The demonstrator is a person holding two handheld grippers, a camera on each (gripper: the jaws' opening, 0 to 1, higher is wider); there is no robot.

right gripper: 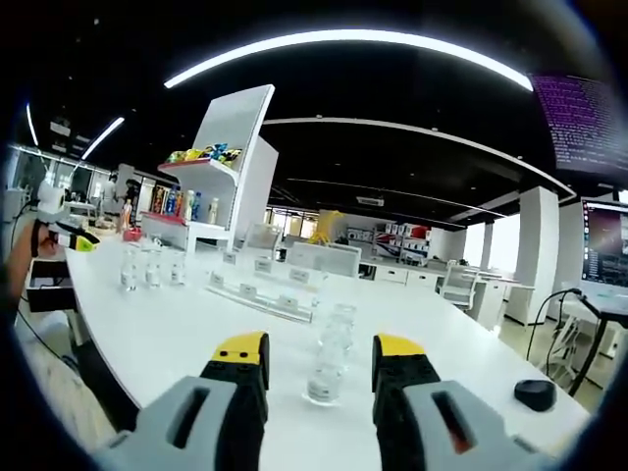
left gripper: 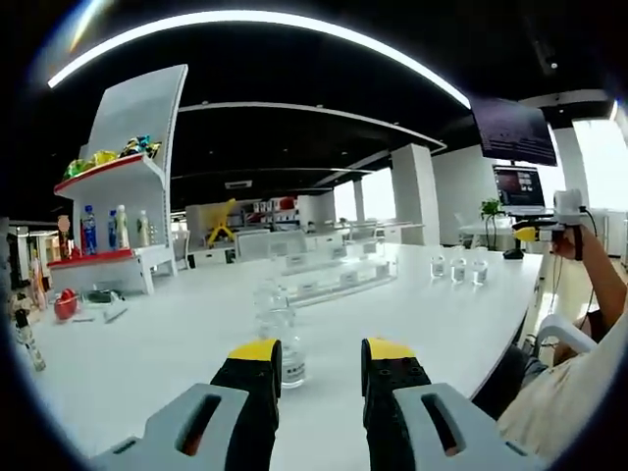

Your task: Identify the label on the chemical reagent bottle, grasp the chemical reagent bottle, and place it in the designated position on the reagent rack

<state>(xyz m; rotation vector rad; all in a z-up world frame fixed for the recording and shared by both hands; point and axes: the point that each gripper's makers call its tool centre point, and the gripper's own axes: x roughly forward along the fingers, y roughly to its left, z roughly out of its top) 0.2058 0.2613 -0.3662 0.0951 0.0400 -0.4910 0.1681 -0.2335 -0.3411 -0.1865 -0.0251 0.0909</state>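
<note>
In the left gripper view my left gripper (left gripper: pixel 322 350) is open, and a clear reagent bottle (left gripper: pixel 278 329) stands on the white table just beyond its left jaw tip, partly hidden by it. The clear acrylic reagent rack (left gripper: pixel 339 273), with small white labels, lies farther back. Three small clear bottles (left gripper: pixel 457 268) stand to its right. In the right gripper view my right gripper (right gripper: pixel 319 346) is open, with a clear bottle (right gripper: pixel 329 355) upright in line with the gap, untouched. The rack (right gripper: pixel 257 283) and three small bottles (right gripper: pixel 151 266) stand beyond. I cannot read any bottle label.
A white display shelf (left gripper: pixel 123 186) with drink bottles and snacks stands at the table's far left, also seen as the shelf (right gripper: pixel 211 191). A black mouse-like object (right gripper: pixel 536 394) lies near the right edge. A person's arm (left gripper: pixel 589 270) holds the other gripper (left gripper: pixel 545 231); monitors hang behind.
</note>
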